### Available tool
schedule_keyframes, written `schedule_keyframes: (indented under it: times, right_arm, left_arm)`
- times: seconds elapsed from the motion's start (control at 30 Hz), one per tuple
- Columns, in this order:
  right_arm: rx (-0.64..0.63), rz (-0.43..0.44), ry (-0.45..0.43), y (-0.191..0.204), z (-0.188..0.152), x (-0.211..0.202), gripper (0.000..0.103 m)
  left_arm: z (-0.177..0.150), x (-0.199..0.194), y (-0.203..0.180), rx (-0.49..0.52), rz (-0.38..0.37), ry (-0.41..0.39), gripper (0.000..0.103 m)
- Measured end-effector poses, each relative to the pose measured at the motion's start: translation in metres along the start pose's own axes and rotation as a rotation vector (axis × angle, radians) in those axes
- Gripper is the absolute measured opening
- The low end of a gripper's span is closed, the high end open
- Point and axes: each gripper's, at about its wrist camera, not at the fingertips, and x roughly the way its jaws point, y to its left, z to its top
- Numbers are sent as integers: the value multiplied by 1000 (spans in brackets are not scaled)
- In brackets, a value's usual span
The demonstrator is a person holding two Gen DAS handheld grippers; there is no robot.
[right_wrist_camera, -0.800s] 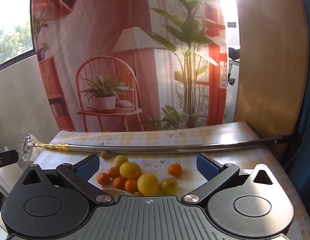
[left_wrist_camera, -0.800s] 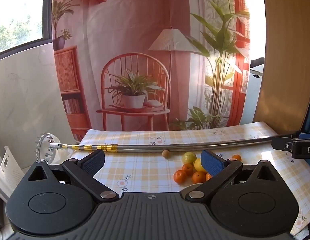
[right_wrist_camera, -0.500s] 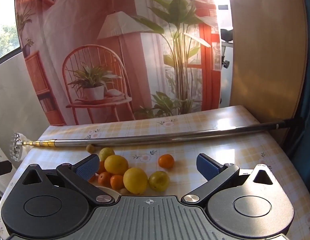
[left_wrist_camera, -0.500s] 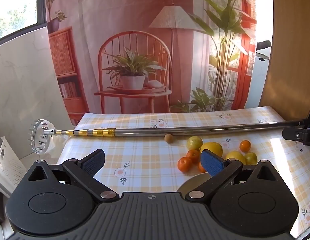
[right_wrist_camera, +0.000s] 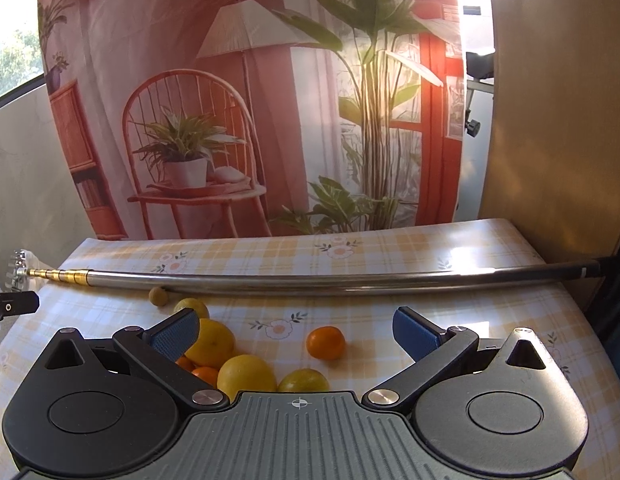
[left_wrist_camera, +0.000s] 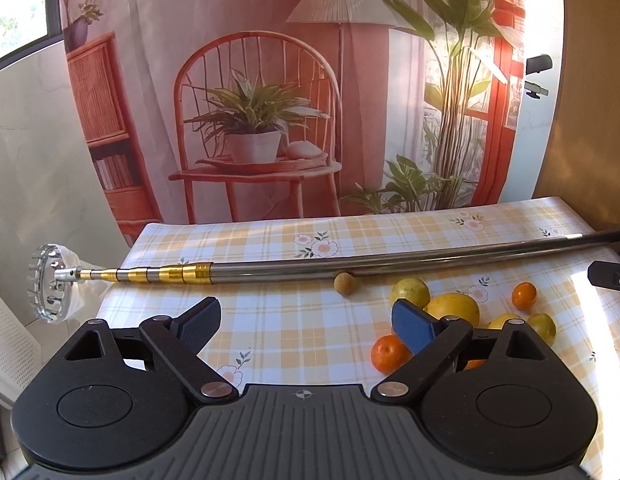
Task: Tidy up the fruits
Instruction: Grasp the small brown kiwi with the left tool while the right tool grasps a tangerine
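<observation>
Yellow-checked desk, loose fruit heaped by its near right edge, both claws empty.
Left wrist view: left claw hangs spread apart over bare cloth, citrus pile at its right finger; the telescopic pole fences the far edge. Right wrist view: right claw gapes above the pile, probably choosing the lone mandarin.
</observation>
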Motion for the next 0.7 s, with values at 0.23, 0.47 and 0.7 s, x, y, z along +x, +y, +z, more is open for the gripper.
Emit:
schedule_keyframes:
  times: [0.23, 0.47, 0.7]
  right_arm:
    - [69, 69, 38, -17, -5, 37, 103]
    - [93, 28, 98, -38, -12, 57, 102]
    - [104, 25, 137, -43, -15, 76, 99]
  left_arm:
    - [8, 57, -12, 56, -119, 33, 87]
    - [3, 116, -12, 50, -156, 88, 87]
    - [-2, 158, -12, 45, -180, 161, 49]
